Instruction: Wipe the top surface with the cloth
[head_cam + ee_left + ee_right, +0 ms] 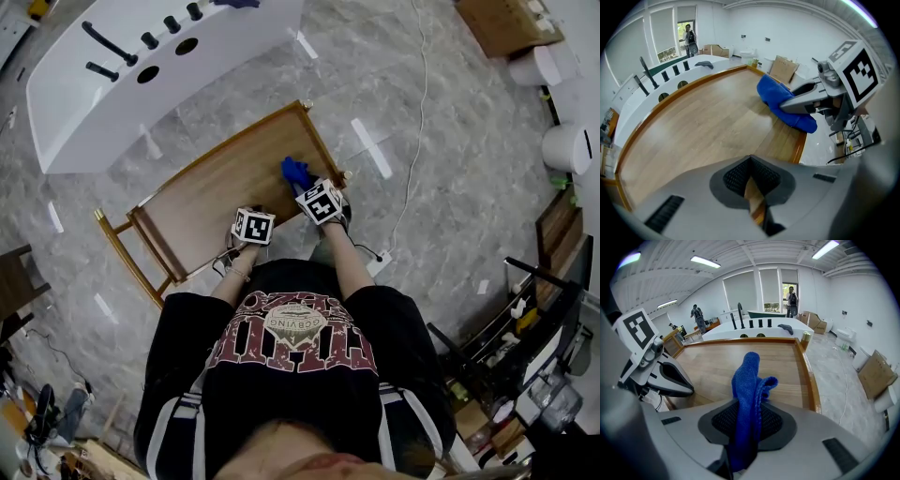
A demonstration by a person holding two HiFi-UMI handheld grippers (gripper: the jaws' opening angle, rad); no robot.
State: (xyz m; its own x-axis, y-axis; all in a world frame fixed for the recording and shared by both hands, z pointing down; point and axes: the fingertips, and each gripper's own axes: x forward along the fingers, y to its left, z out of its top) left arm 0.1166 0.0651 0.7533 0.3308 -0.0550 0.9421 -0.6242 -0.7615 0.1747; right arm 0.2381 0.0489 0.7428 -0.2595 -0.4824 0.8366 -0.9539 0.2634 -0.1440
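A blue cloth (294,172) is over the near right corner of the wooden table top (206,202). My right gripper (305,186) is shut on it. In the right gripper view the cloth (749,385) sticks up from between the jaws of the right gripper (745,427), folded over at its tip. My left gripper (251,225) hovers over the table's near edge, just left of the right one. In the left gripper view the left gripper (751,164) has its jaws closed with nothing in them. The cloth (778,101) hangs from the right gripper (806,99) above the wood.
A raised wooden rim (809,371) runs round the table top. A white counter (141,66) with black fittings stands beyond the table. A cable (412,141) trails over the marble floor on the right. Cardboard boxes (506,23) and a shelf (525,337) are further right. People stand far off.
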